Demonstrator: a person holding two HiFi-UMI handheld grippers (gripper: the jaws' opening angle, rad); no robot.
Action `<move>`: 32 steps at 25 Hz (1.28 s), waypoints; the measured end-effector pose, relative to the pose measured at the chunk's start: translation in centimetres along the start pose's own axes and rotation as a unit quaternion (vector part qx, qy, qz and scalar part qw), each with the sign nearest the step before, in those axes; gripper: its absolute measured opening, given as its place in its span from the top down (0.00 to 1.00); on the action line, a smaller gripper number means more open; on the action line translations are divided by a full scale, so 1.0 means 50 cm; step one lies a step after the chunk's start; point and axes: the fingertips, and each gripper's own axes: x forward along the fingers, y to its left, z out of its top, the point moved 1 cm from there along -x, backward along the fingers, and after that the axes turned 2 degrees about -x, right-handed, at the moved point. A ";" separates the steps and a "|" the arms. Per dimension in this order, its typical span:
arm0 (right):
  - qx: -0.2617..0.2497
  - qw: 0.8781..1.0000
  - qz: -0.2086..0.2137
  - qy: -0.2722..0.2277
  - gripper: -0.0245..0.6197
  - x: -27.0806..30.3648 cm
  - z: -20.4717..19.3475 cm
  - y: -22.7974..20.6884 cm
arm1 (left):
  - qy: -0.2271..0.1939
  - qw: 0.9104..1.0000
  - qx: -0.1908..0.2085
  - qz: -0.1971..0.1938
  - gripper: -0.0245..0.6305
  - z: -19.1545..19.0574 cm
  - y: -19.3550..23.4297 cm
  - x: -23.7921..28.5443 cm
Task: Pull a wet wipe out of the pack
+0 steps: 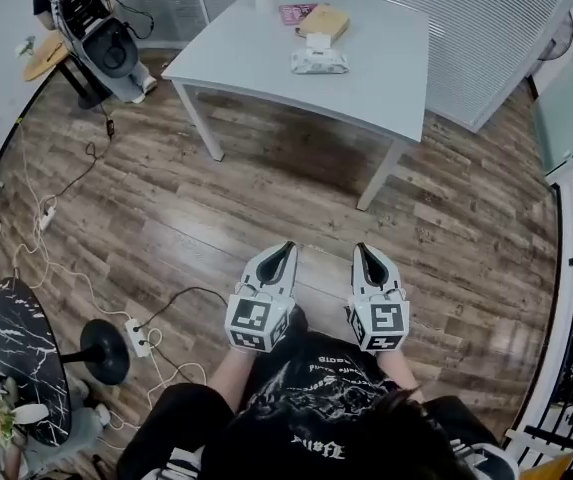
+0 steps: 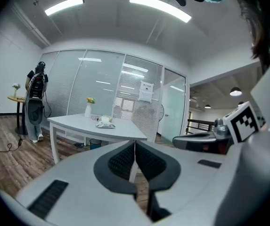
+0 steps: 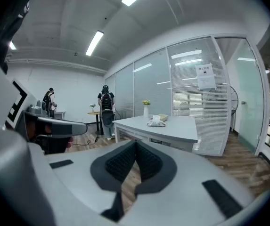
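Held near and low, side by side over the wooden floor [image 1: 266,198], well short of the white table [image 1: 256,63]. Left gripper [image 1: 287,250]: jaws pressed together, ridged dark pads meeting along one line, nothing pinched. Right gripper [image 1: 362,251]: likewise closed pad to pad, empty. Both pointed toward the far table and tilted slightly down. Wet wipe pack [image 1: 318,62] lying flat on the tabletop, about mid-table and a little right of centre, well apart from both grippers, untouched. Just beyond the pack, a brown box [image 1: 323,21]; to the left of that, a pink flat item [image 1: 294,12]. At the far edge of the table, a white vase [image 2: 88,109] with yellow flowers. Far left, beside a small round side table [image 1: 41,56], a person [image 1: 101,28] standing with dark gear on the back. Near left on the floor, a white power strip [image 1: 138,337] with trailing cables, and next to it a black marble-patterned round table [image 1: 21,353].
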 end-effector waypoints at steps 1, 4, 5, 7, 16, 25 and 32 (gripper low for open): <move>0.002 1.000 0.001 -0.001 0.96 0.012 0.004 -0.003 | 0.000 1.000 -0.003 0.000 0.95 0.003 0.011 0.010; 0.003 1.000 -0.001 -0.002 0.96 0.055 0.018 -0.020 | -0.004 1.000 -0.013 -0.005 0.95 0.018 0.047 0.051; 0.001 1.000 -0.004 0.000 0.96 0.072 0.022 -0.028 | -0.006 1.000 -0.015 -0.007 0.95 0.026 0.059 0.066; -0.008 1.000 -0.020 0.009 0.96 0.109 0.030 -0.048 | -0.009 1.000 -0.017 -0.012 0.95 0.042 0.083 0.098; 0.060 0.996 -0.058 0.009 0.96 0.241 0.053 -0.078 | 0.005 0.999 -0.021 -0.029 0.95 0.068 0.194 0.172; 0.047 0.997 -0.047 0.026 0.96 0.318 0.056 -0.081 | 0.011 0.999 -0.033 -0.011 0.95 0.071 0.267 0.208; 0.039 0.999 -0.035 0.014 0.96 0.417 0.085 -0.136 | 0.010 0.999 -0.038 0.024 0.95 0.082 0.320 0.263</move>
